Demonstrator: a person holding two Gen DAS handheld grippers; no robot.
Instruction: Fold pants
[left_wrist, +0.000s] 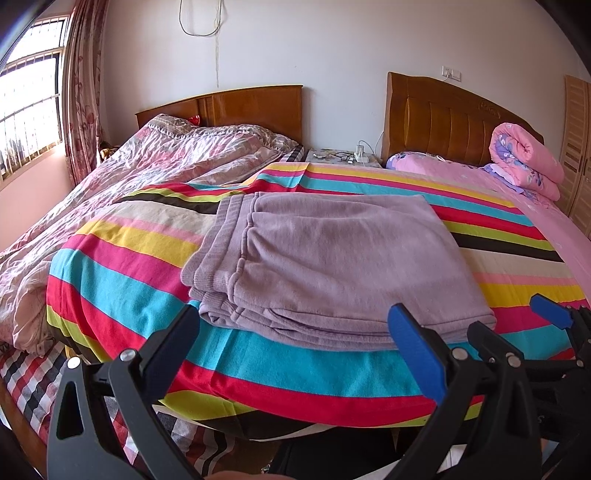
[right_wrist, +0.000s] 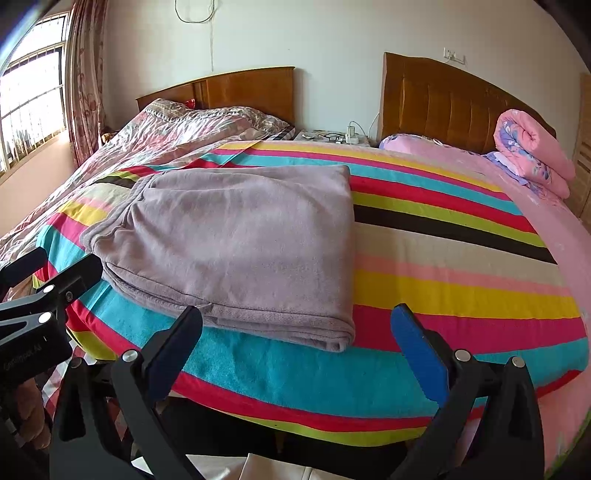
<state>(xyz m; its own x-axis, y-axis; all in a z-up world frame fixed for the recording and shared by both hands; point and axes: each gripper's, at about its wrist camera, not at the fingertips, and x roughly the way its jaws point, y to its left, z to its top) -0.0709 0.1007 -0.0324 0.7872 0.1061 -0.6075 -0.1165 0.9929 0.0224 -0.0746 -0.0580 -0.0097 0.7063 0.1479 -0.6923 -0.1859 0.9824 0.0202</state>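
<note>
Mauve fleece pants (left_wrist: 325, 266) lie folded in a flat stack on the striped blanket (left_wrist: 122, 266), near its front edge, so folding looks done to me. My left gripper (left_wrist: 295, 343) and right gripper (right_wrist: 299, 343) hang spread wide, empty, just short of the stack, likely backed off. No containers in view.

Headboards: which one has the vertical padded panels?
The right headboard, behind the pink bedding. The left headboard is flat wood.
</note>
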